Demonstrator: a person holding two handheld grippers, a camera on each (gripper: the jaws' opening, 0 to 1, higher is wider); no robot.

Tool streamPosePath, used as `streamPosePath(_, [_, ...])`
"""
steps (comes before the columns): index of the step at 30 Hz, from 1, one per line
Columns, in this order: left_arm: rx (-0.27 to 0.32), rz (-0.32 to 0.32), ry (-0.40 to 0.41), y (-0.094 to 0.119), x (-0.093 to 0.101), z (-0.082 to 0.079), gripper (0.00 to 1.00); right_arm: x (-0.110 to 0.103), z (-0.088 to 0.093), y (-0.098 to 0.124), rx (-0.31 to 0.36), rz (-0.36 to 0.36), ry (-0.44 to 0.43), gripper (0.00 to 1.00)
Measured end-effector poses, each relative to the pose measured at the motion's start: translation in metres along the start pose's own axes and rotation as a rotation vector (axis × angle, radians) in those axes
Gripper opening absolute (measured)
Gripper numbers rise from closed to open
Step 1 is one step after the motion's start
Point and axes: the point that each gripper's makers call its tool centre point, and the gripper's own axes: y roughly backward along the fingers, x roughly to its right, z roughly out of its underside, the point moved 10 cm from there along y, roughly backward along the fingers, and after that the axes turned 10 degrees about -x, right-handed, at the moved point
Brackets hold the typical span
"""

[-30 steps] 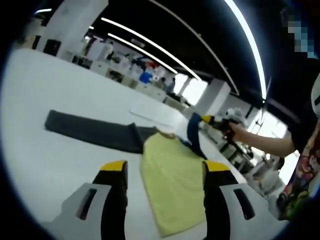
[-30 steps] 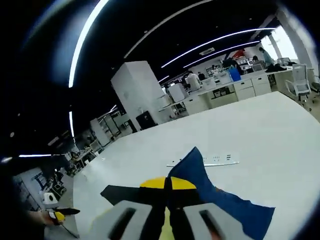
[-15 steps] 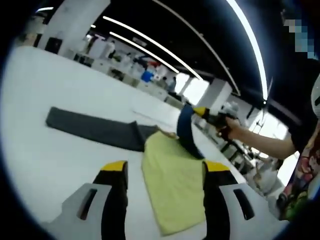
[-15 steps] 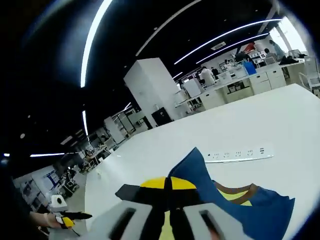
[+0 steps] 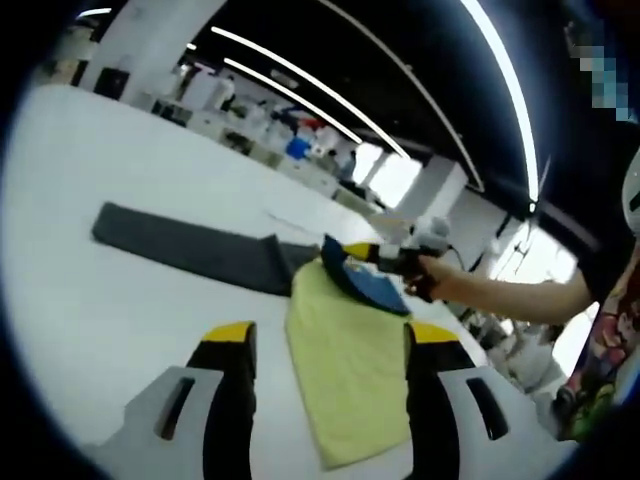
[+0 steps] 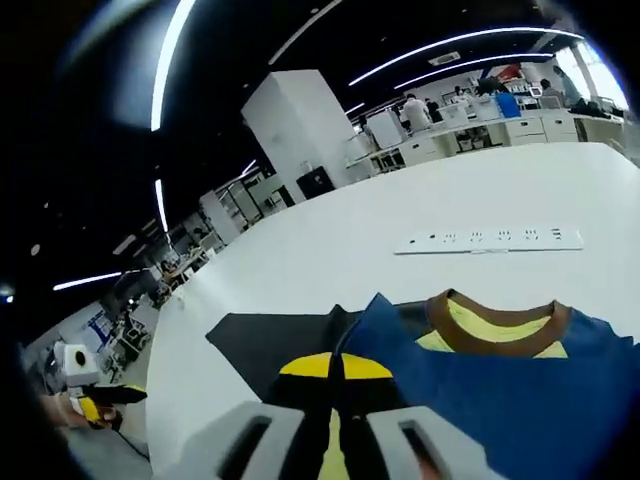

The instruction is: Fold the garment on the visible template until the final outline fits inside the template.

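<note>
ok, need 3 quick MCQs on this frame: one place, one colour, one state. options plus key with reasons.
1. Where does the power strip lie?
A. On the white table beyond the garment
B. On top of the garment
C. In the left gripper

2. What colour is the garment's collar band?
A. Red
B. Brown
C. White

3. What is the right gripper doing?
A. Open above the table
B. Shut on the blue garment
C. Shut on the power strip

Key: 1 A, the strip sits on bare table past the collar in the right gripper view. 2 B, a brown band rims the neck opening. 3 B, the yellow-tipped jaws meet on blue fabric.
</note>
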Motion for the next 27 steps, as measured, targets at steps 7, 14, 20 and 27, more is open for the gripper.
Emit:
streamPosePath(7, [0.009,-0.002,0.013,0.000,-0.002,0.001,0.56,-0.001,0.011,-0.020,-0.057,-0.004,-0.003,0.00])
streamPosePath(14, [0.008,-0.005,0.020,0.001,-0.003,0.003,0.56,-0.005,0.021,-0.030,-0.106,-0.018,-0.002,0.00])
streamPosePath(20, [0.012,-0.009,0.028,0.001,-0.004,0.004,0.56,-0.006,0.026,-0.035,-0.131,-0.013,0.008,0.00])
streamPosePath(27, [0.008,-0.012,0.026,0.001,-0.007,0.006,0.56,-0.006,0.026,-0.038,-0.135,-0.013,0.023,0.00])
